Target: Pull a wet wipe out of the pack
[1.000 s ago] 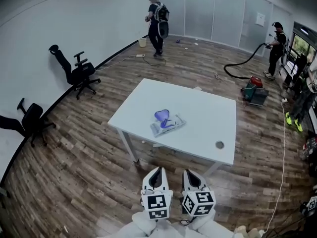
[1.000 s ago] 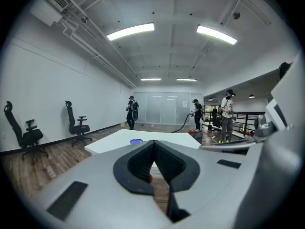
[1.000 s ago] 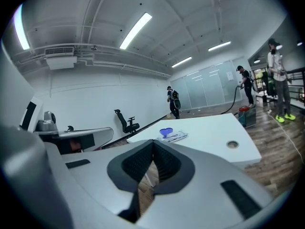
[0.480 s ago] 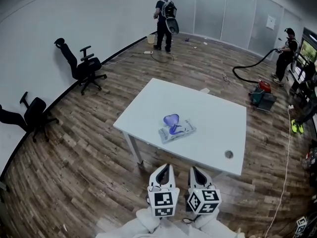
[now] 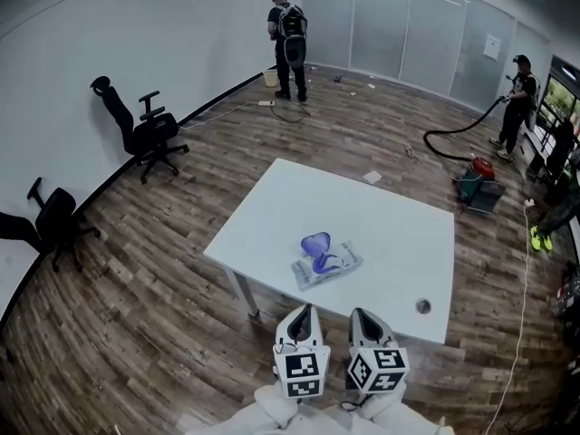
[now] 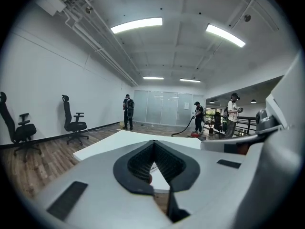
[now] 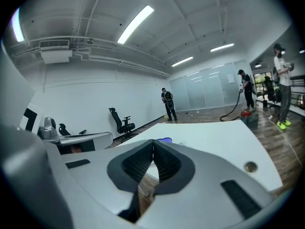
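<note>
Left claw (image 5: 304, 310) and right claw (image 5: 358, 315) both closed and empty, short of the tabletop (image 5: 399, 234), wet wipe pack (image 5: 326, 263) mid-tabletop with blue lid (image 5: 314, 242) flipped up; probably best to pin the pack with one and pinch-pull the wipe upward with the other.

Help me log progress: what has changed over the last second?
The view has edged slightly closer to the table; nothing was gripped or released. The wet wipe pack lies where it was, purple lid raised, and the left gripper and right gripper remain shut, empty, side by side.
</note>
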Motion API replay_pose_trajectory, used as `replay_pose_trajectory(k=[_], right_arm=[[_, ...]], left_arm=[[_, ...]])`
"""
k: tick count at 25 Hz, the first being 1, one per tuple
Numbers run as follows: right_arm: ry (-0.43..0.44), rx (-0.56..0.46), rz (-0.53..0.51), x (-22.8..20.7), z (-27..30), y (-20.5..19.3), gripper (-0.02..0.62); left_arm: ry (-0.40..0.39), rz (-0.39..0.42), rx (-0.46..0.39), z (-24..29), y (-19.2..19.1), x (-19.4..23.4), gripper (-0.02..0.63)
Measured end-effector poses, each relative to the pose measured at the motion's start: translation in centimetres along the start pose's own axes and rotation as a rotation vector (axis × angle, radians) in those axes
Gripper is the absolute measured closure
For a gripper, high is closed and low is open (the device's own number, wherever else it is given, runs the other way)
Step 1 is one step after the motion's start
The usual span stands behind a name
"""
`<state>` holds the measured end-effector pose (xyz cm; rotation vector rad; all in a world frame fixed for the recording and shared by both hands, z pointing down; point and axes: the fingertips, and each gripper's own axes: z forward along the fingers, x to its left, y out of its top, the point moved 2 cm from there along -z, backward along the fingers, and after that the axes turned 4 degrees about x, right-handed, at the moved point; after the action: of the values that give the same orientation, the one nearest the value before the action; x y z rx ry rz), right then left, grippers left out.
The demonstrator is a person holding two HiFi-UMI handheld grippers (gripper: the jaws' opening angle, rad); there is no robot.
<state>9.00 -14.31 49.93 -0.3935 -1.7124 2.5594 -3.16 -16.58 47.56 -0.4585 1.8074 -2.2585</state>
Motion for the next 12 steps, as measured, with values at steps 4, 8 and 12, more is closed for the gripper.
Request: replay_pose_trajectory(k=[4,8,12], right_arm=[[0.000,0.013,0.021,-0.2,2.1,0.5,0.586],[0.000,0.026,0.055,-0.6,4.1,1.0,0.586],[-0.014,0.015,0.073,-1.1,6.2,2.3,0.586]], left_arm=[[-0.008,0.004,0.009,1.8,0.4,0.6,0.609],[-0.022,0.013,0.021,3.7,0.7,1.1,0.609],[-0.036,0.025,0.023,5.7,1.5,1.7,0.609]])
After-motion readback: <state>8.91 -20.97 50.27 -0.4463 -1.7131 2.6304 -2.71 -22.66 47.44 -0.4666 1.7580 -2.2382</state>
